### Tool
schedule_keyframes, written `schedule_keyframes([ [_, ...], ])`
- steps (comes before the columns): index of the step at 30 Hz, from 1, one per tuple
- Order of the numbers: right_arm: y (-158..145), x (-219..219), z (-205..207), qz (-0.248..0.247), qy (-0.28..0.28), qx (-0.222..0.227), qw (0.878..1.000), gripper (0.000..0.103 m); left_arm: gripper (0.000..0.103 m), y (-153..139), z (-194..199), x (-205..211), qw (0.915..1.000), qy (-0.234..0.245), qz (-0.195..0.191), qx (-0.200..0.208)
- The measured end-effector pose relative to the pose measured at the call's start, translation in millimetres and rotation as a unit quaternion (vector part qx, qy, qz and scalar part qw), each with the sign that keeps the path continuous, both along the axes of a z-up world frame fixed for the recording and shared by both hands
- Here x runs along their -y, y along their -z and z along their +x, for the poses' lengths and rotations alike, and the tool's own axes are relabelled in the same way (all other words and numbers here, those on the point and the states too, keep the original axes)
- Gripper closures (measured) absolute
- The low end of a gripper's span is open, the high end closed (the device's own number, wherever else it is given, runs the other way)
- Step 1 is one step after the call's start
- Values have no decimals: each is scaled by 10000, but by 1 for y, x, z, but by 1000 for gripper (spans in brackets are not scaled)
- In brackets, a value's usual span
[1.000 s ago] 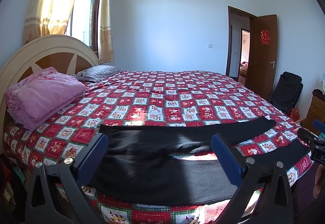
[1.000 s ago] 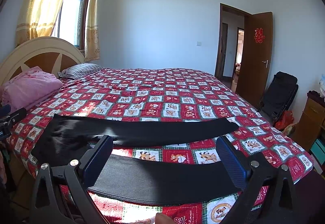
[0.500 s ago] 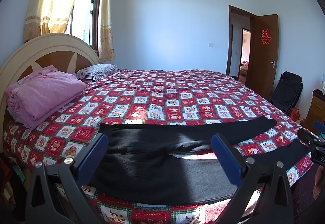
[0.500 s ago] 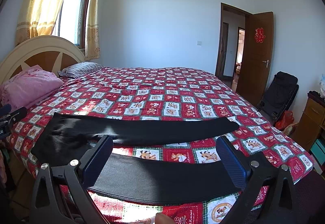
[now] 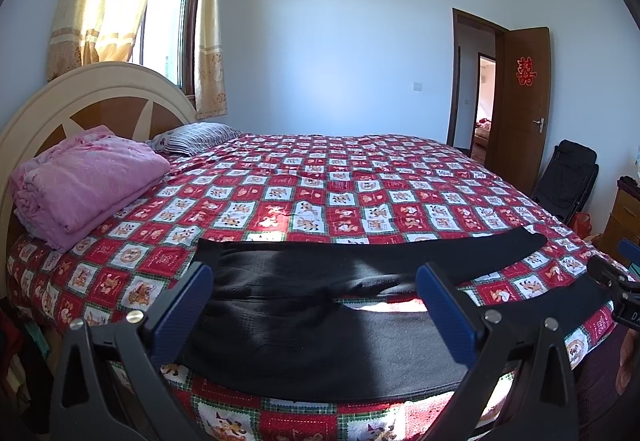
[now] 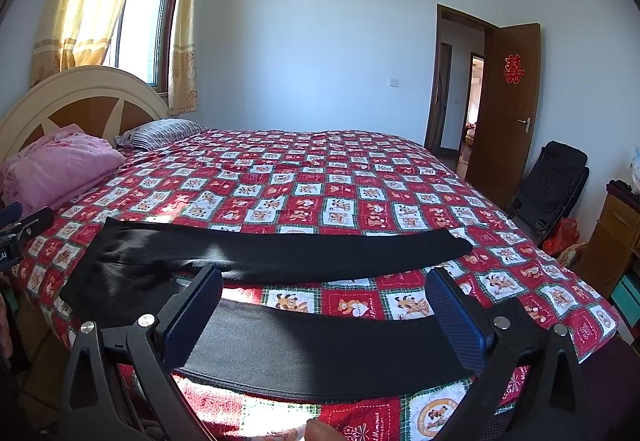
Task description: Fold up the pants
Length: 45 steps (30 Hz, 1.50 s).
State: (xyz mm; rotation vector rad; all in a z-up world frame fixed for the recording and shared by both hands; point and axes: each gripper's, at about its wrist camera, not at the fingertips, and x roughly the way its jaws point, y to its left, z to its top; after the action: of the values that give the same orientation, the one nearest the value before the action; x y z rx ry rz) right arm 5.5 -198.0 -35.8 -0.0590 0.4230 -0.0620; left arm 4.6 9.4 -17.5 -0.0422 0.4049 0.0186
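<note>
The long black soft pants point(image 5: 304, 321) lie flat and spread out near the front edge of the bed with the red and white picture quilt point(image 5: 340, 197). No fold is made yet. The left gripper point(image 5: 314, 307) and right gripper point(image 6: 324, 311) both gape wide, holding nothing. A folded pink blanket point(image 5: 84, 181) sits left; a brown wooden door point(image 6: 504, 101) stands right.
</note>
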Motion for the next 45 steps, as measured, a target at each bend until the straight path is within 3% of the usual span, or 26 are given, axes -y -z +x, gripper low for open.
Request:
schedule_keyframes([
  [20,13,-1,13,-110,-6,-179,9998,1,0,21,27,-9,9991,106,49,-414],
  [22,17,2,19,-124,-40,-227,9997,1,0,26,39,-21,9989,32,201,-422],
  [24,23,6,27,-140,-73,-337,9993,1,0,33,58,-44,9976,-343,397,-462],
  [30,59,23,61,67,-70,-766,9970,1,0,66,122,-123,9923,-805,341,-877],
  [36,95,37,101,68,32,-1355,9907,1,0,99,187,-160,9875,-707,238,-1387],
  [40,101,53,122,2,169,-1508,9884,1,19,117,227,-176,9831,-566,-29,-1741],
  [45,102,68,144,-134,324,-1562,9871,2,24,129,261,-194,9807,-519,-179,-1876],
])
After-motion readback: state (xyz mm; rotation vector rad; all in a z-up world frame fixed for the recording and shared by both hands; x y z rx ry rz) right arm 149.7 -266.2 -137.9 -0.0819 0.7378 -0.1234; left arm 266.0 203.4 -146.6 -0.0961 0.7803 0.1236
